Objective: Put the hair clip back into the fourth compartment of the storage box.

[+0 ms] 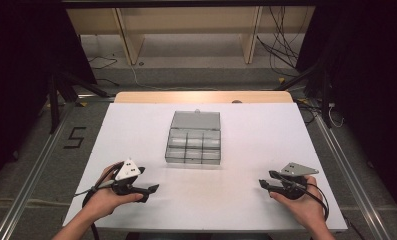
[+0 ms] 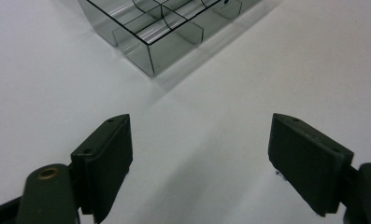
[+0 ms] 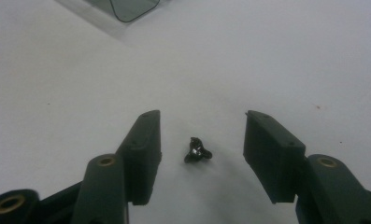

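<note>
A clear plastic organizer box [image 1: 194, 138] with its lid open and several compartments sits in the middle of the white table; its corner shows in the left gripper view [image 2: 150, 35] and in the right gripper view [image 3: 127, 8]. My left gripper [image 1: 155, 189] rests at the front left, open, with bare table between its jaws [image 2: 199, 163]. My right gripper [image 1: 261, 183] rests at the front right, open. A small black screw-like part [image 3: 197, 150] lies on the table between its jaws, untouched.
The white table top [image 1: 136, 130] has a wooden strip along its far edge. Beyond it stand wooden shelving [image 1: 186, 30] and loose cables on the floor. Metal rails run along both sides of the table.
</note>
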Demonstrator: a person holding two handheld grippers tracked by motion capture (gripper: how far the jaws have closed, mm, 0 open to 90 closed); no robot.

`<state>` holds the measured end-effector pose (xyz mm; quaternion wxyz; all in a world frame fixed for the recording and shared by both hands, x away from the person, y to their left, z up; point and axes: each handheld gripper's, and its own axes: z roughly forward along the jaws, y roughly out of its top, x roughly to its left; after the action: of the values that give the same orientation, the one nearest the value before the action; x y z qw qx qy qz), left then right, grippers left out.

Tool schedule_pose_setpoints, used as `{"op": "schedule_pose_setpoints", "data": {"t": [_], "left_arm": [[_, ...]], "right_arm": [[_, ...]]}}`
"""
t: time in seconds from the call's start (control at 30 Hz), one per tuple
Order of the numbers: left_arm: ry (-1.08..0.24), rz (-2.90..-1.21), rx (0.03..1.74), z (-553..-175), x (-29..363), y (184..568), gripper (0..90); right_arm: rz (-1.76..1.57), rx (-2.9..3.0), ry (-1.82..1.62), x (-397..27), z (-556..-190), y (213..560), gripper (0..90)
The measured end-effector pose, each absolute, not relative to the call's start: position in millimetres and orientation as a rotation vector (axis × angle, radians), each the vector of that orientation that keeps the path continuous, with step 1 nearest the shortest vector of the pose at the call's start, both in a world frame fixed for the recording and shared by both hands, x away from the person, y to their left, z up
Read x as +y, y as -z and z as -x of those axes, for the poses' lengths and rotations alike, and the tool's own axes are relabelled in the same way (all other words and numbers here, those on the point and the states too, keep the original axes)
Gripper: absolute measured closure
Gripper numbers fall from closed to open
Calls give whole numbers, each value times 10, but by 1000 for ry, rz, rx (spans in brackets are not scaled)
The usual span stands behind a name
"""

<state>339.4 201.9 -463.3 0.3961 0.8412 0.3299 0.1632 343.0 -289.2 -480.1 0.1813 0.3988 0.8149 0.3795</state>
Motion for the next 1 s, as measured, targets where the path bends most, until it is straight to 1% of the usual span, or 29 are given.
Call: {"op": "schedule_pose_setpoints", "data": {"t": [0.1,0.33,0.83,1.0], "left_arm": [[-413,-2132,835,-3394,2019,4635,216],[-414,-2136,832,-3394,2020,4632,217],[-416,-2135,835,-3394,2021,4632,219],[-416,-2136,835,-3395,2021,4633,220]], "right_arm": [[-1132,2309,-1059,-2889,-3459,4819,521],[-1129,2333,-1034,-2854,-3497,4852,580],[-1120,2363,-998,-2824,-3503,4886,627],[-1112,2360,-992,-2819,-3495,4890,662]]}}
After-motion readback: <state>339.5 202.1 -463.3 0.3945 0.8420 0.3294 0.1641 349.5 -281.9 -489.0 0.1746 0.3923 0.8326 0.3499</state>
